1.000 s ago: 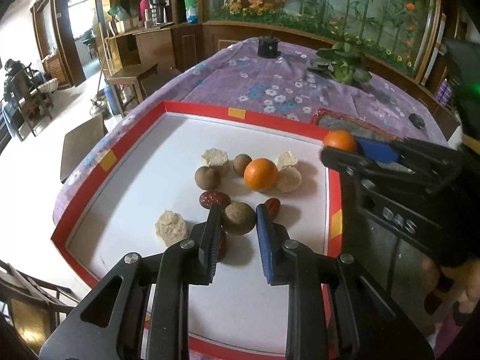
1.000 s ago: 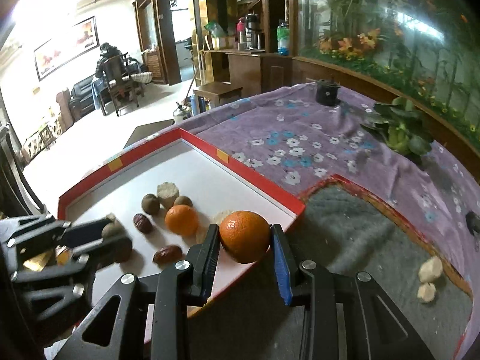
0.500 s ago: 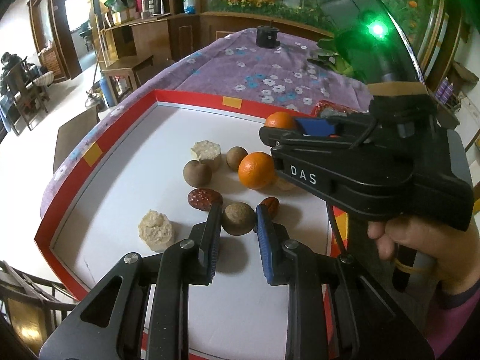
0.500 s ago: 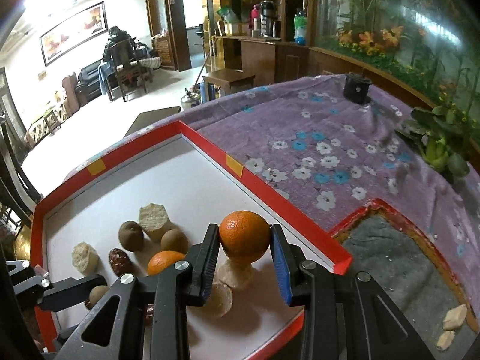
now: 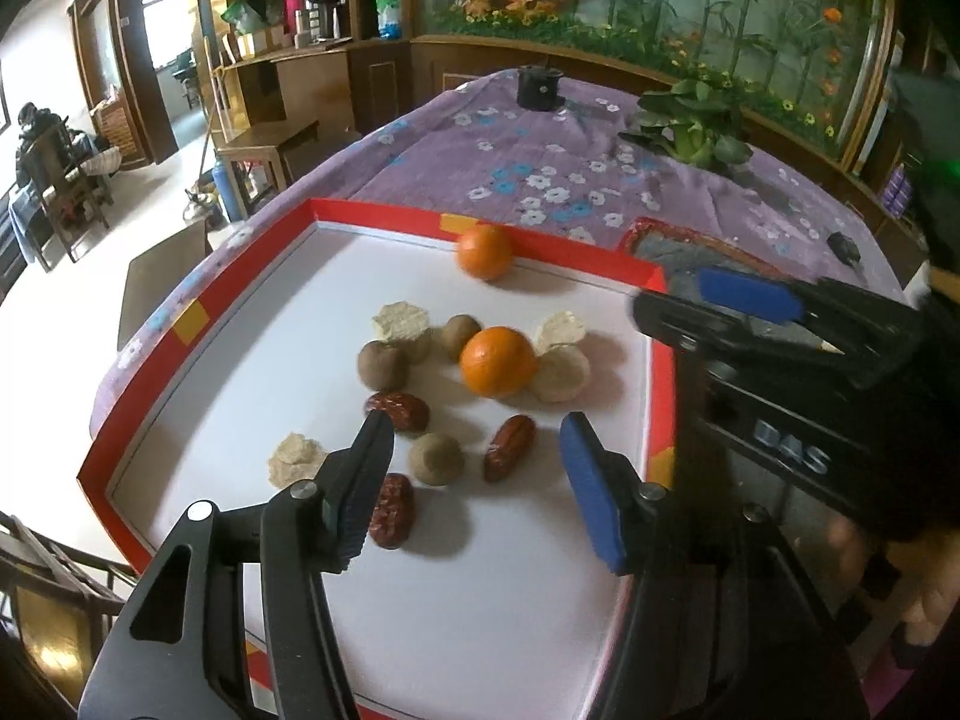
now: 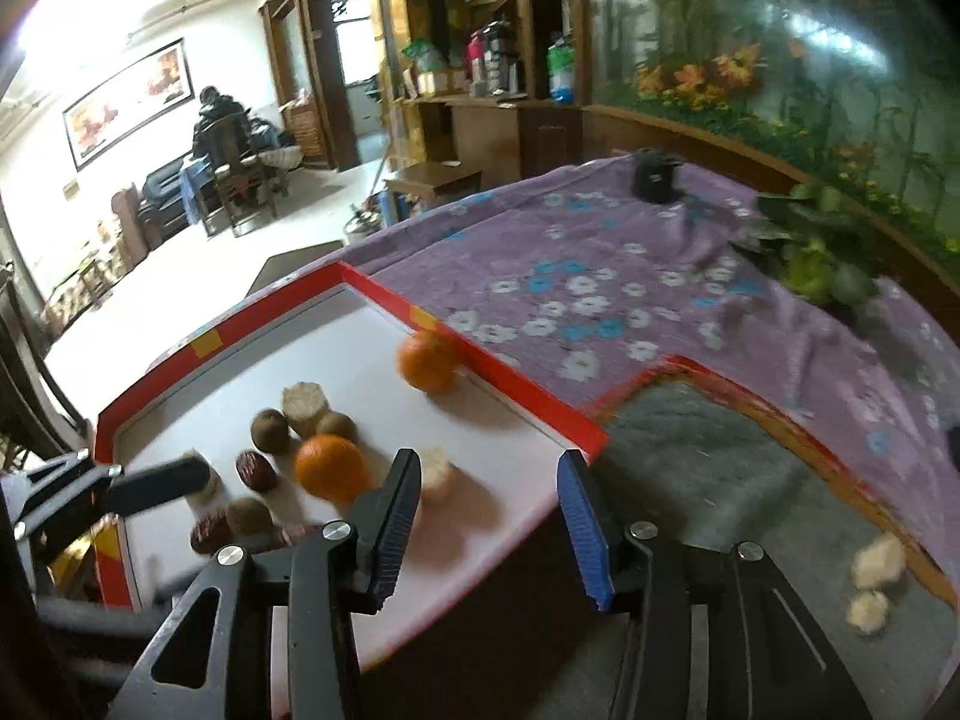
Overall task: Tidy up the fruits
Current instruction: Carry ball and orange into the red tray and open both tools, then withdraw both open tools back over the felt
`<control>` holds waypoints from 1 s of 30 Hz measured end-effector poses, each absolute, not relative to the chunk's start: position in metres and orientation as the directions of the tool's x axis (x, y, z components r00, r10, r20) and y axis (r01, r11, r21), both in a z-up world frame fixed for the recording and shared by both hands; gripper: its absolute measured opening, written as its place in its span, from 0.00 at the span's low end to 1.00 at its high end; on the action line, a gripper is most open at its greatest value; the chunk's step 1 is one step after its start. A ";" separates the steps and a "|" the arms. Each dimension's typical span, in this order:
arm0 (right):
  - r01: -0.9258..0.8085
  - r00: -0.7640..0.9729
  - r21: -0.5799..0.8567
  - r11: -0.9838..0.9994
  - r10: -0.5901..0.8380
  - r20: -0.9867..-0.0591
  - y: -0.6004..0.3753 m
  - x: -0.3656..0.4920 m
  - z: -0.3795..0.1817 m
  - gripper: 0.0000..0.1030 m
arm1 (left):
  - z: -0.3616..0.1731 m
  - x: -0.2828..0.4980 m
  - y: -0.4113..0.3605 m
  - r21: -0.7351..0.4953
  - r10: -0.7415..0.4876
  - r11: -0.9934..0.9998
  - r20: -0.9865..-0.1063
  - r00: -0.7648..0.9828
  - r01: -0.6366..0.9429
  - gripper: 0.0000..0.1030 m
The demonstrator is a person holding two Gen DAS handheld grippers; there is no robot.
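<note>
Inside red-rimmed tray (image 5: 198,324): oranges (image 5: 497,360), dates (image 5: 509,447), longans (image 5: 436,459).

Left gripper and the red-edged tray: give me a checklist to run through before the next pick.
1. Left gripper free: ok; jaws opening, the round brown fruit lies between them on the tray, no pad pressing it.
2. Right gripper free: ok; jaws opening, nothing between them.
3. Released orange settled: cannot tell; it sits against the far red rim and looks blurred in the right wrist view.
4. Second orange inside the tray: ok, among the pale pieces.
5. Red dates clear of the left fingers: not ok; one lies right by the left finger.
6. Grippers apart: ok, right one beyond the tray's right edge.
</note>
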State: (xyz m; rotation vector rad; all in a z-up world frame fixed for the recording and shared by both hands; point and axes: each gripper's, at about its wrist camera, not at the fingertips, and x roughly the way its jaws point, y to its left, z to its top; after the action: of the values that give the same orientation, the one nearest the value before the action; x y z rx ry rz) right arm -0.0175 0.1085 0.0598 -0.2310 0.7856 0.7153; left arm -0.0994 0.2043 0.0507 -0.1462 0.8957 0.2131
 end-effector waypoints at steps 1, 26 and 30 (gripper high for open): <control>-0.651 0.504 0.062 0.757 0.491 -0.711 0.099 -0.020 0.062 0.47 | 0.052 -0.099 0.201 -0.035 0.123 0.970 -0.785 0.608 -0.241 0.57; -0.268 0.629 0.116 0.956 0.265 -0.731 -0.141 -0.029 0.042 0.49 | 0.046 -0.016 0.032 -0.095 -0.102 0.995 -0.827 0.554 0.041 0.56; -0.239 0.640 0.127 0.963 0.255 -0.725 -0.161 -0.024 0.040 0.49 | 0.042 0.006 0.009 -0.123 -0.134 0.991 -0.834 0.536 0.055 0.56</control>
State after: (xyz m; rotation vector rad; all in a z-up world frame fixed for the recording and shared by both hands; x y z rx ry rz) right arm -0.0238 -0.1612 0.0404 0.0202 0.8303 0.2819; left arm 0.0056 0.0092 0.0421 -0.0854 0.9992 -0.1125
